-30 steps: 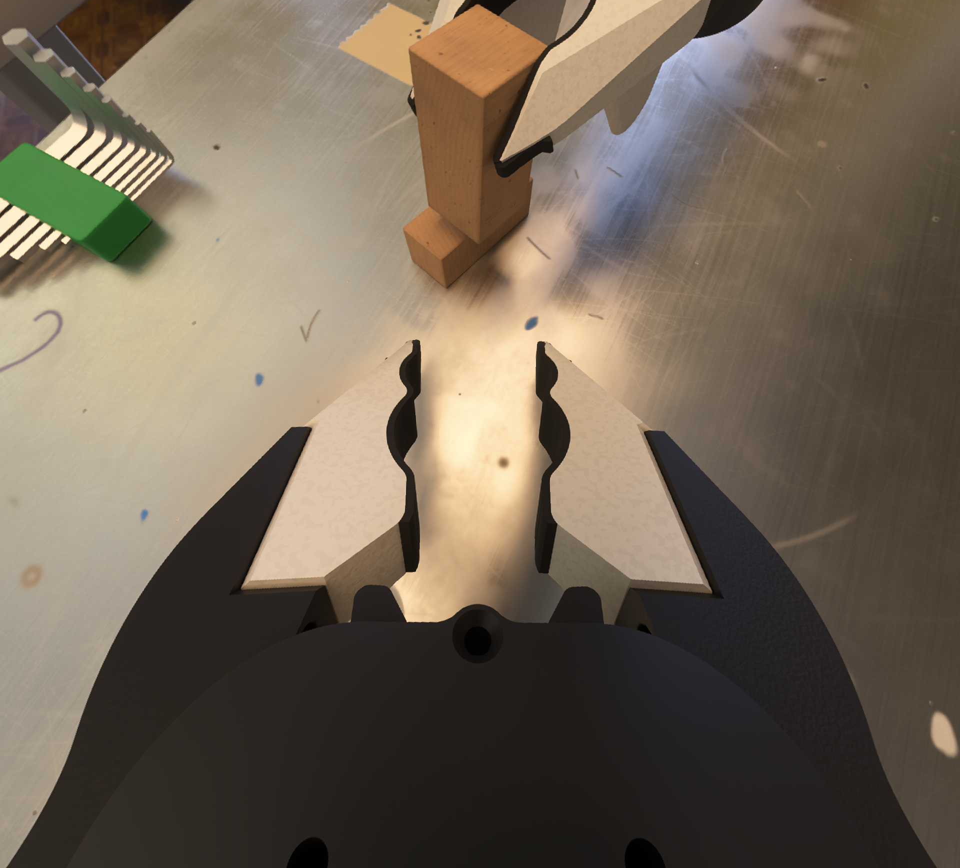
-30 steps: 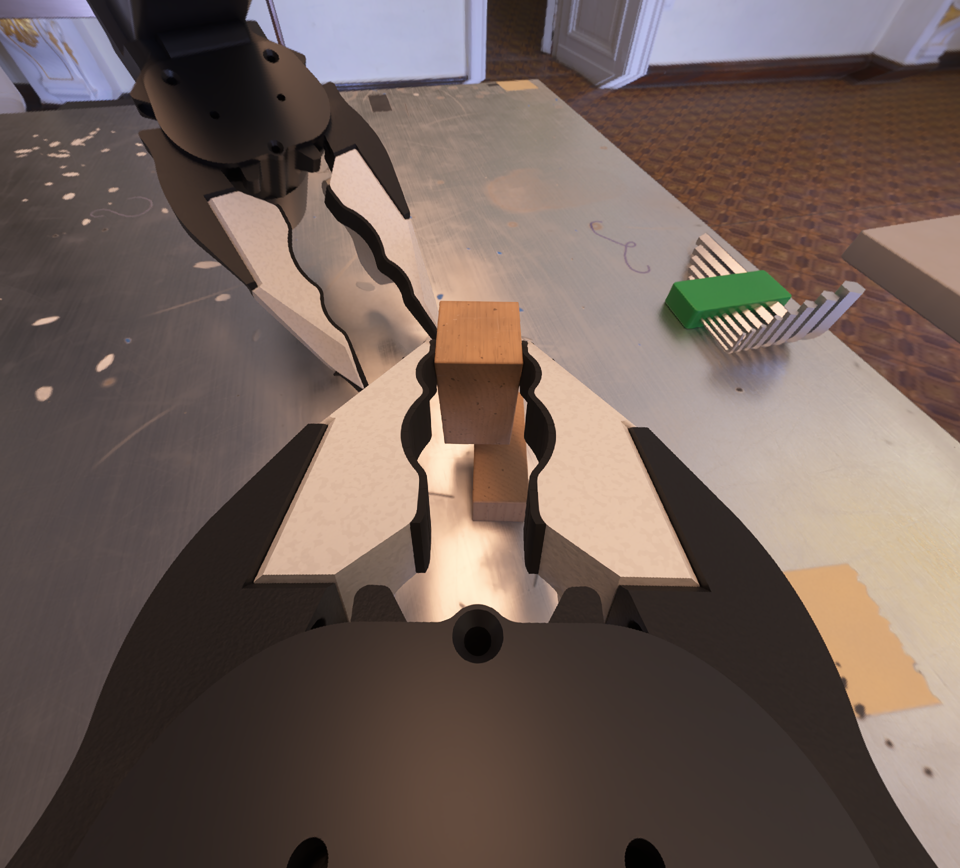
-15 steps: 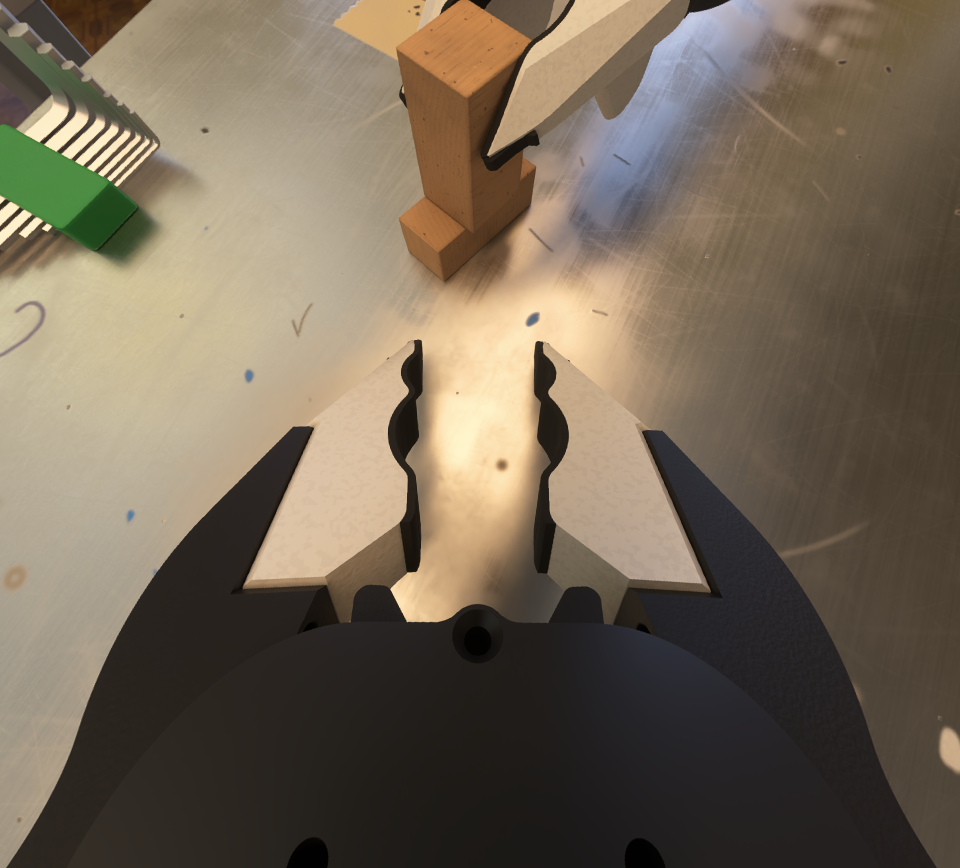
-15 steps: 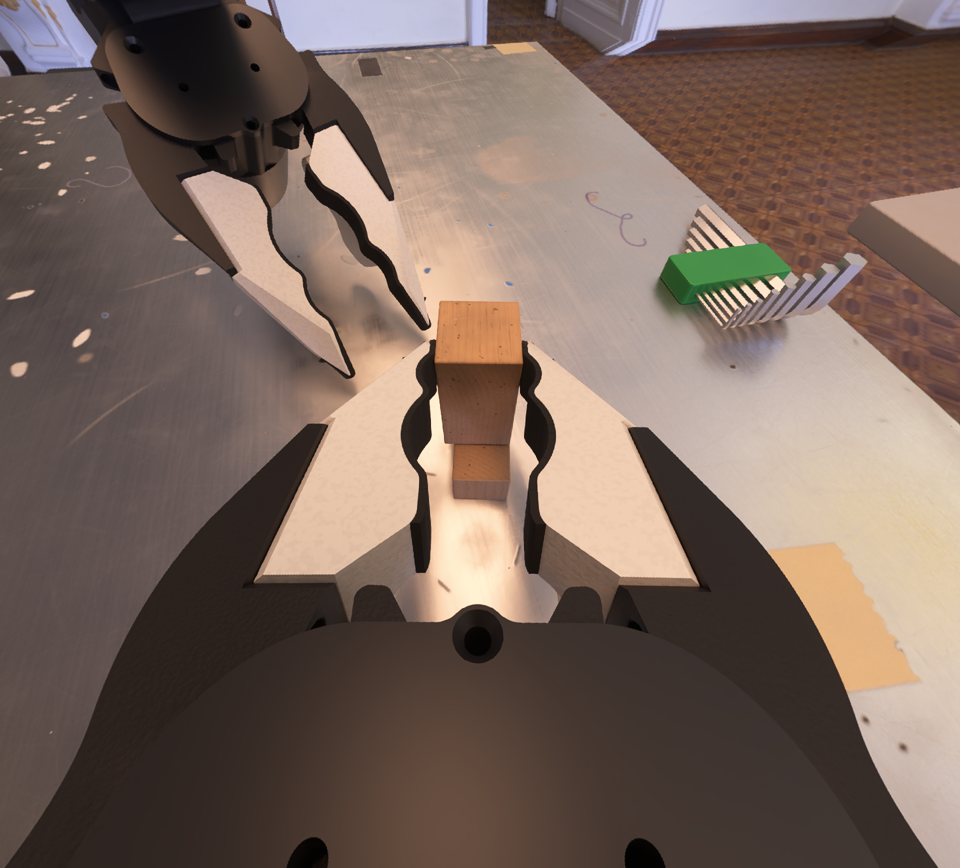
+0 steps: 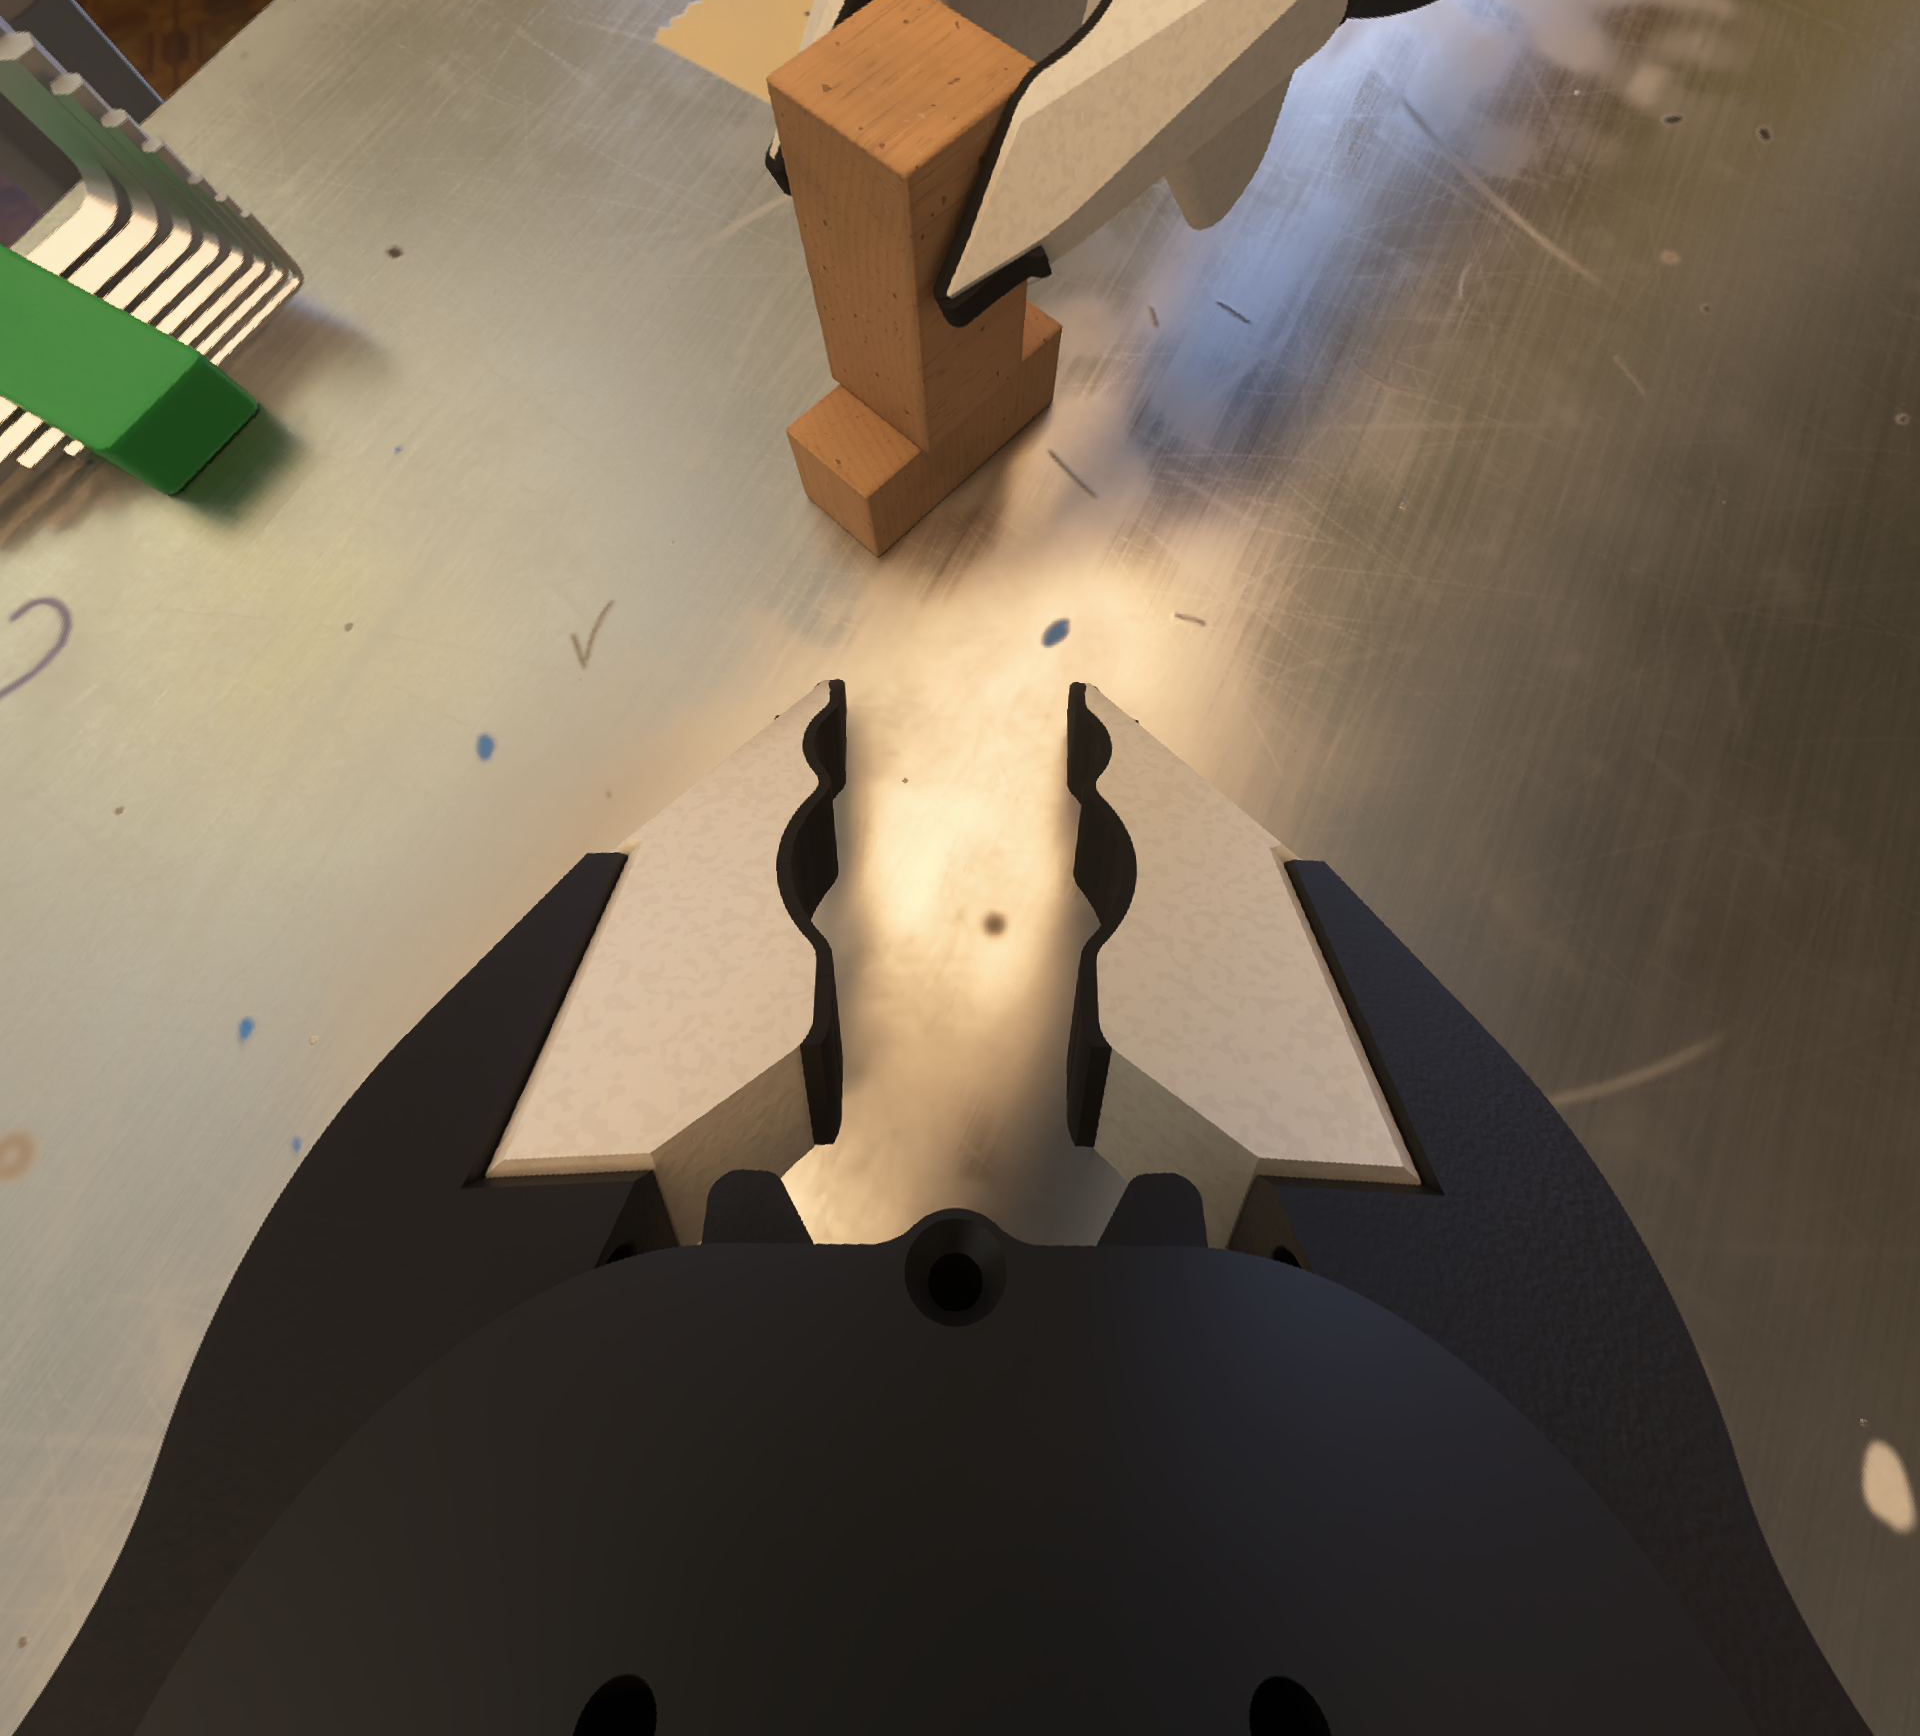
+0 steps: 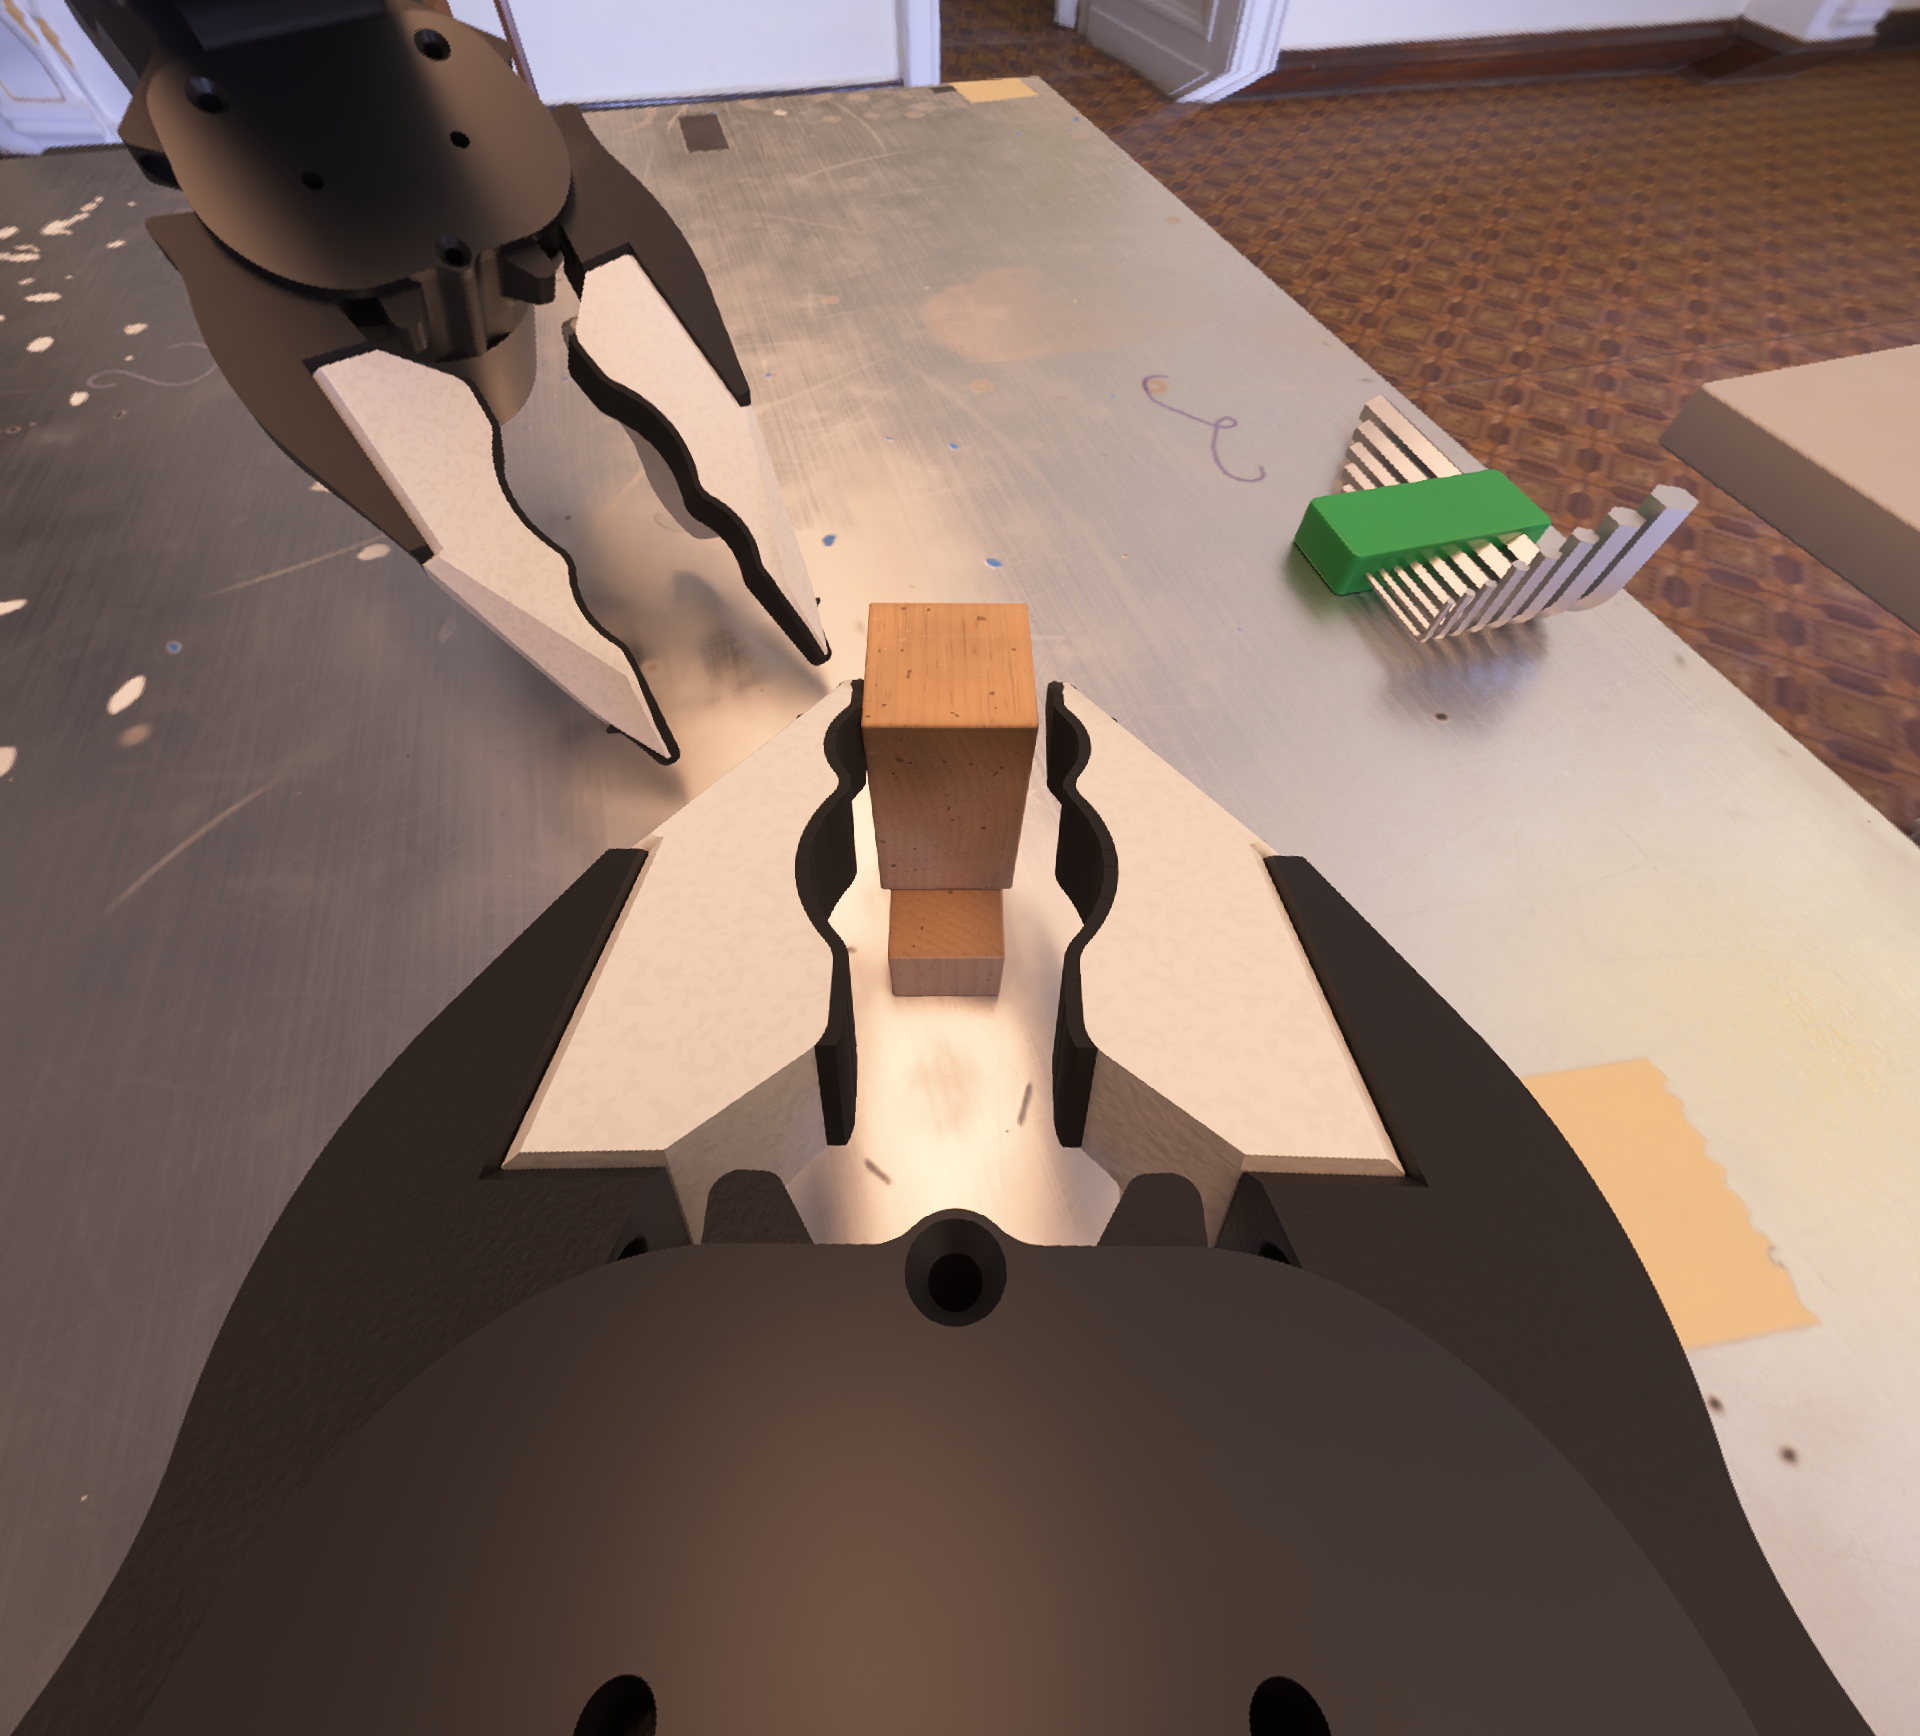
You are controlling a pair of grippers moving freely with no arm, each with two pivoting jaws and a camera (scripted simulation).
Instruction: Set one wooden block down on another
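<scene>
A tall wooden block (image 6: 951,751) stands upright on top of a second wooden block (image 6: 945,943) that lies flat on the metal table (image 6: 1039,284). My right gripper (image 6: 956,699) is shut on the tall block near its top, one finger on each side. In the left wrist view the tall block (image 5: 883,159) sits on the middle of the flat block (image 5: 883,460), with the right gripper (image 5: 883,242) reaching down from above. My left gripper (image 5: 956,699) is open and empty, above the table a short way from the blocks. It also shows in the right wrist view (image 6: 732,699).
A green block (image 6: 1413,523) lies on a white comb-like rack (image 6: 1527,585) near the table's edge; both show at the left of the left wrist view (image 5: 114,398). A tan paper patch (image 6: 1662,1208) lies flat on the table. Floor lies beyond the edge.
My right gripper has brought the tall block down and squarely over the flat block, which now lines up beneath it. My left gripper has drawn back a little from the blocks.
</scene>
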